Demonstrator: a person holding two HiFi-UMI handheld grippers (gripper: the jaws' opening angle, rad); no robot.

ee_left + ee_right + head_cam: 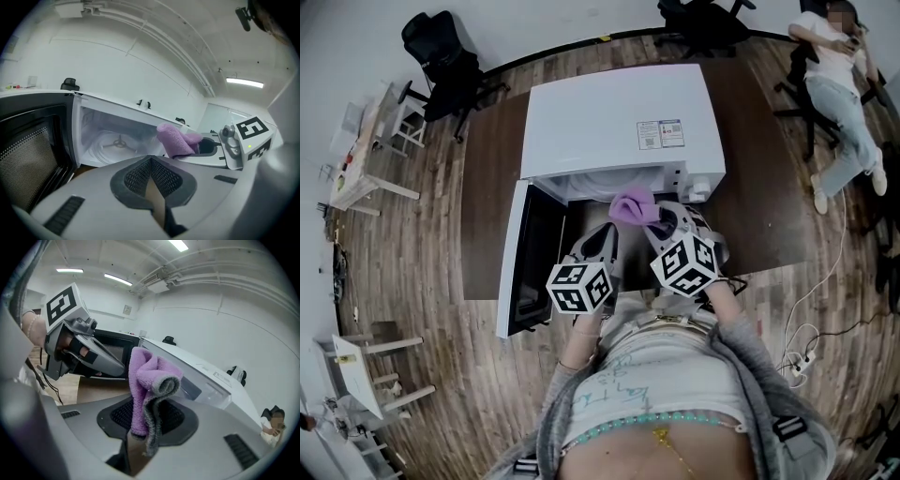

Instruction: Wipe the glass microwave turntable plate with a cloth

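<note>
The white microwave [619, 117] stands on a dark brown table [487, 187] with its door [530, 253] swung wide open to the left side of the head view. The glass turntable plate [115, 143] lies flat on the floor of the cooking chamber, and the three-spoked support under it shows through the glass (in the head view only a pale arc of the plate [595, 185] can be seen at the mouth of the chamber).

Both tools are held side by side just in front of the opening, above the table and clear of the plate. The left hand-held gripper [605, 232] has its jaws pressed together with nothing between them; in its own view the dark ribbed pads [151, 164] meet in a line and point towards the open chamber. The right hand-held gripper [654, 217] is clamped on a purple cloth [633, 206]. In the right gripper view the cloth [147, 376] stands up from between the pads [145, 413] in a loose fold, purple on one face and grey along the rolled edge, with a short end hanging below the grip. From the left gripper view the cloth [176, 140] sits in front of the right side of the opening, not touching the plate.

A person [839, 84] sits on a chair well away from the table.
</note>
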